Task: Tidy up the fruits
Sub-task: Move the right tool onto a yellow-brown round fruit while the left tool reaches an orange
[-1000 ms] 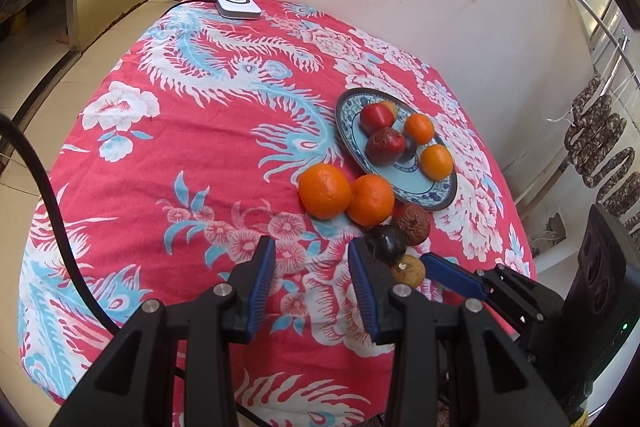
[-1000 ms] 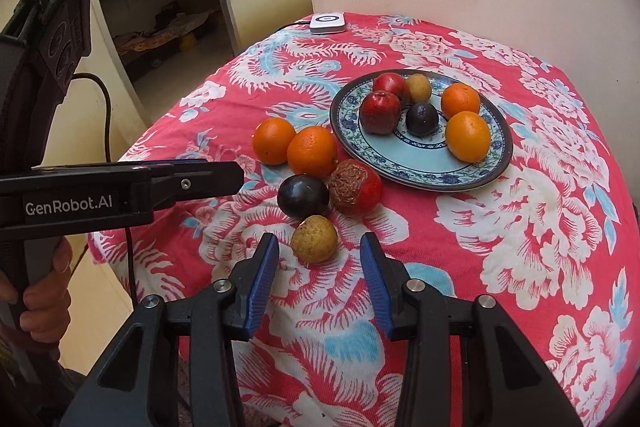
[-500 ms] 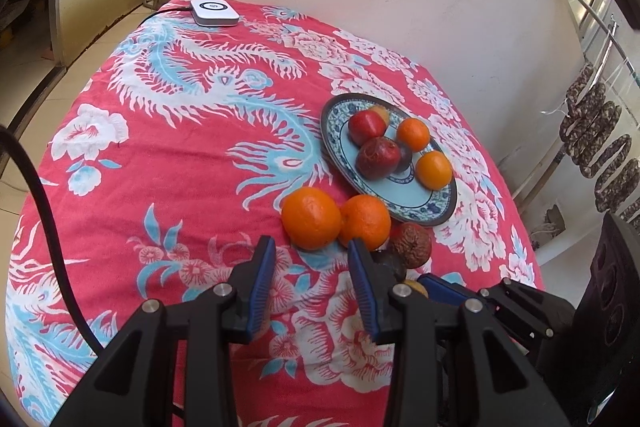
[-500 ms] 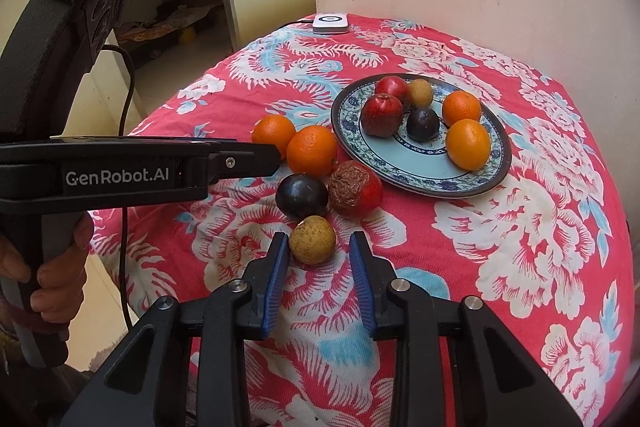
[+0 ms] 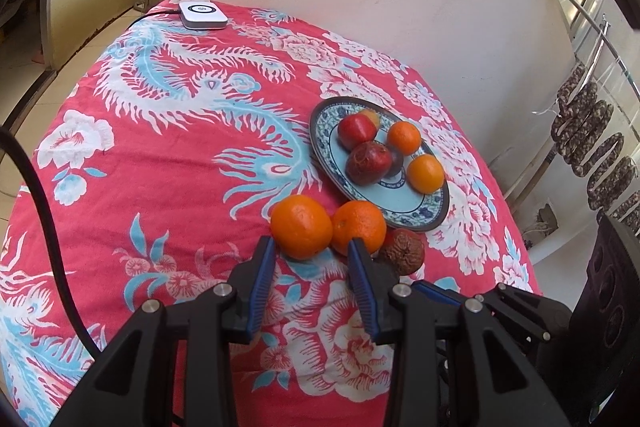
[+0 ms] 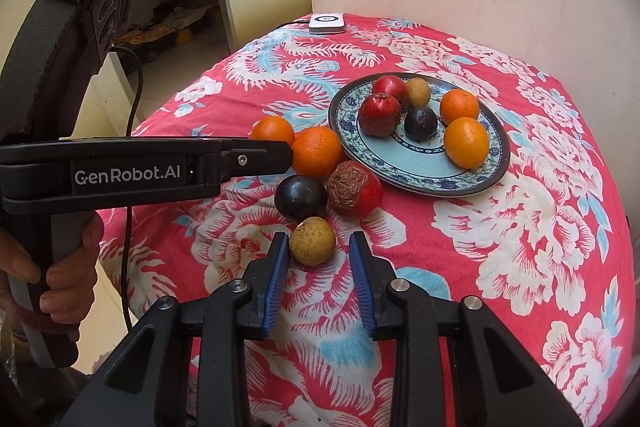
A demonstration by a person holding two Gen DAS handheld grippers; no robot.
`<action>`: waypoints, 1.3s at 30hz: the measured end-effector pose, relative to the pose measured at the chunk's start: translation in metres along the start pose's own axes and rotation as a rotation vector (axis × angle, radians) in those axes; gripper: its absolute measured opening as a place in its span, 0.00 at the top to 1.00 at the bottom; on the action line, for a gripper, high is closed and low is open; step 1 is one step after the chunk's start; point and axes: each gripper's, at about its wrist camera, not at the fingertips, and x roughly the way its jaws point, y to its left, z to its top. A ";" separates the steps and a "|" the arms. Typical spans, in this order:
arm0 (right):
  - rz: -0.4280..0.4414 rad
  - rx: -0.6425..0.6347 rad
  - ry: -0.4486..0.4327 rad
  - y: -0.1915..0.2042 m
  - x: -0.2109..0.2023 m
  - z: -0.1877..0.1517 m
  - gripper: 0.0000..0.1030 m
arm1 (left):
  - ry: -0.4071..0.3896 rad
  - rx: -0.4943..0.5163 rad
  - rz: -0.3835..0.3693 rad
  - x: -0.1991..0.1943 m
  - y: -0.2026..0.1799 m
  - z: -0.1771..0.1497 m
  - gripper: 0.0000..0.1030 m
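While our right claw point(image 6: 316, 253) sits spread around the yellowish fruit point(image 6: 312, 241), our left claw point(image 5: 310, 259) gapes by an orange point(image 5: 301, 232).

"GenRobot.AI" on left gripper point(image 6: 276, 157)

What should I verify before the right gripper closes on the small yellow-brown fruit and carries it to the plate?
1. Right gripper open: ok.
2. Small yellow-brown fruit lined up with the gap: ok, though only its near side sits between the tips.
3. Dark plum apart from the fingers: ok, but touching the target.
4. Free spot on plate: ok, near side bare.
5. Left gripper out of the path: cannot tell; it reaches toward the oranges.
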 end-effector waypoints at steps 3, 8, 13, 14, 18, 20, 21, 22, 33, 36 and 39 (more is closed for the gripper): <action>0.009 0.006 -0.002 -0.001 0.000 0.000 0.71 | -0.008 -0.008 -0.003 -0.001 0.002 0.000 0.68; 0.019 0.012 -0.004 -0.001 -0.001 -0.001 0.74 | -0.005 -0.029 -0.008 -0.003 0.006 -0.001 0.76; 0.026 0.016 -0.004 -0.001 -0.001 -0.001 0.76 | -0.018 -0.034 -0.010 -0.008 0.006 -0.001 0.85; 0.027 0.018 -0.004 -0.001 -0.001 -0.001 0.76 | -0.020 -0.034 -0.011 -0.009 0.006 -0.001 0.85; 0.032 0.028 -0.009 -0.001 -0.003 -0.002 0.76 | -0.019 -0.035 -0.006 -0.009 0.005 -0.001 0.85; 0.033 0.035 -0.012 -0.003 -0.004 -0.002 0.76 | -0.021 -0.031 -0.003 -0.009 0.005 0.000 0.85; 0.033 0.039 -0.014 -0.004 -0.005 -0.002 0.76 | -0.022 -0.030 -0.001 -0.009 0.004 0.000 0.84; 0.032 0.043 -0.016 -0.005 -0.005 -0.001 0.76 | -0.024 -0.031 0.001 -0.009 0.004 0.001 0.83; 0.033 0.092 -0.012 -0.018 -0.004 -0.001 0.76 | -0.018 -0.067 -0.012 -0.002 0.010 0.004 0.66; 0.035 0.091 -0.009 -0.018 -0.003 -0.001 0.76 | -0.016 -0.069 -0.013 0.000 0.010 0.004 0.65; 0.037 0.087 -0.008 -0.018 -0.002 -0.001 0.76 | -0.019 -0.065 -0.011 0.002 0.008 0.004 0.65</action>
